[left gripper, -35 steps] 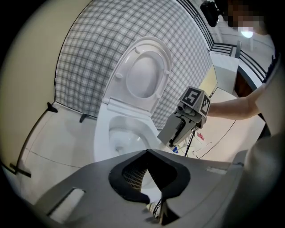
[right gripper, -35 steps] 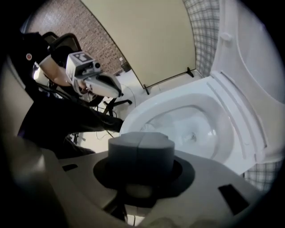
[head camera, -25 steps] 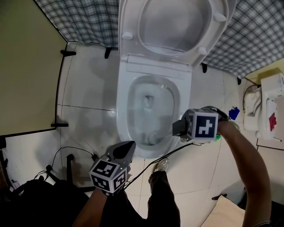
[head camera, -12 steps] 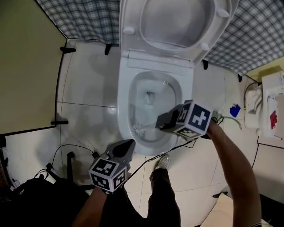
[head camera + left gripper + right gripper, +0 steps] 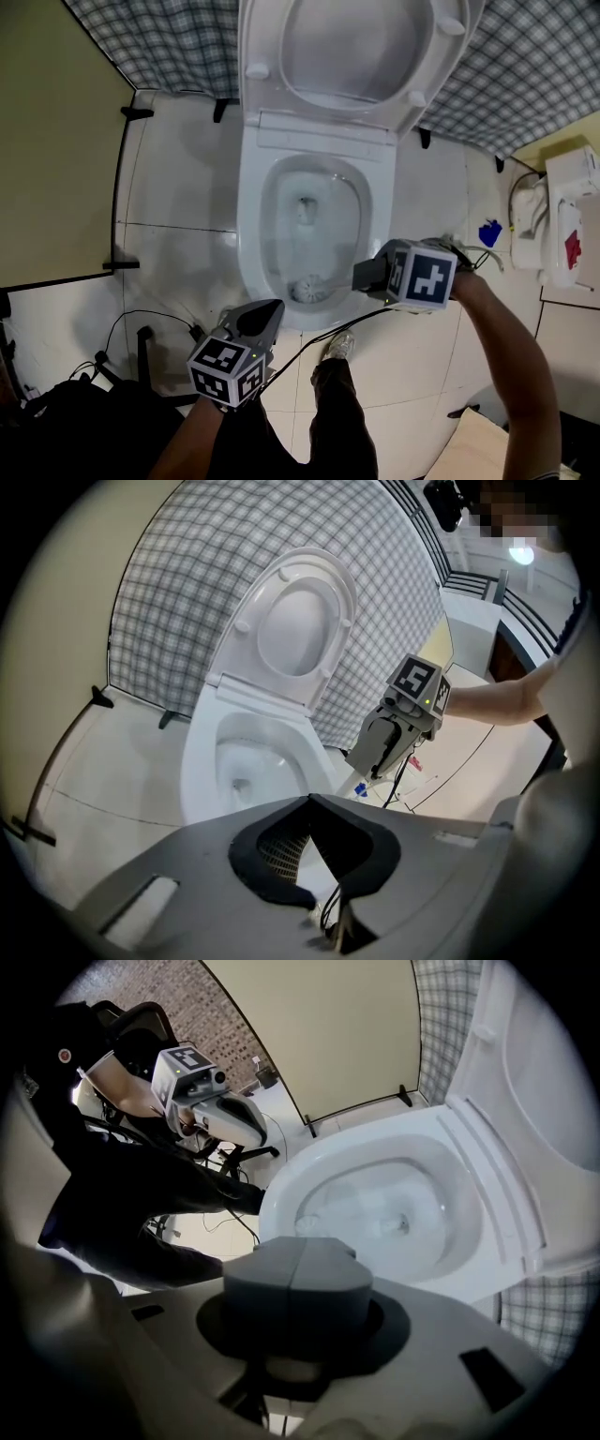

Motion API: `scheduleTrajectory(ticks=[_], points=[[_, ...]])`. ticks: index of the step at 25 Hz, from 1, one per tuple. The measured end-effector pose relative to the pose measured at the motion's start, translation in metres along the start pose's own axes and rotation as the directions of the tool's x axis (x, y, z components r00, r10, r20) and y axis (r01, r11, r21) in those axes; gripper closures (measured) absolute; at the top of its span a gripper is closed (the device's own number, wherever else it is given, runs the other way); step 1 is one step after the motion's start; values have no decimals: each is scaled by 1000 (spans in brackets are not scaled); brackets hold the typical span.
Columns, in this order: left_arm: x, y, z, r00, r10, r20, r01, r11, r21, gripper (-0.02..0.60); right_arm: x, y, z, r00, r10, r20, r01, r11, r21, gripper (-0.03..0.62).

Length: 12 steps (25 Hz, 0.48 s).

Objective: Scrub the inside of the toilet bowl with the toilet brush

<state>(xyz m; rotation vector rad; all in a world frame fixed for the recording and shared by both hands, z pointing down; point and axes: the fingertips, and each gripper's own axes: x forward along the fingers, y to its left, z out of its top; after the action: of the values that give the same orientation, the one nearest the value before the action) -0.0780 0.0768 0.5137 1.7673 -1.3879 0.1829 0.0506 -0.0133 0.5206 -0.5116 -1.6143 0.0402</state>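
The right gripper (image 5: pixel 367 275) clamps its fingers on the brush (image 5: pixel 307 289) handle; the head lies just past their tips, in the bowl (image 5: pixel 251 234). The left gripper (image 5: pixel 265 314) has its fingers together, empty.

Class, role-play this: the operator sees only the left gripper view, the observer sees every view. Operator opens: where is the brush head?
Observer: In the head view the brush has its head inside the bowl, at the near end.
Operator: Is it held?
Observer: Yes. The right gripper view shows the right hand-held gripper shut on the brush, with the head just beyond its jaws.
Operator: Anything in front of the bowl?
Observer: A shoe, just before the front rim.
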Motion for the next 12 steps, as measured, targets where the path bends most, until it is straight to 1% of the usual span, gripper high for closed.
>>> scheduleTrajectory(ticks=[3,5,7,9,12], points=[[5,-7,-1,1000,-8,-6,8,1000,10,574,-7,-2,-5,994,-47,94,39,996,83,428],[9,-10,0,1000,-10,-12,10,1000,22,574,-15,-6,-10,978,-83,189,52,985,165,428],[12,-11,2,1000,-7,-16,7,999,34,574,-25,-7,-13,948,-115,296,39,967,252,428],[15,-14,7,1000,-5,-13,6,999,44,574,-39,-9,-17,908,-157,389,24,945,326,428],[17,-22,14,1000,-10,-9,10,998,68,574,-63,-10,-27,846,-232,479,17,911,412,428]])
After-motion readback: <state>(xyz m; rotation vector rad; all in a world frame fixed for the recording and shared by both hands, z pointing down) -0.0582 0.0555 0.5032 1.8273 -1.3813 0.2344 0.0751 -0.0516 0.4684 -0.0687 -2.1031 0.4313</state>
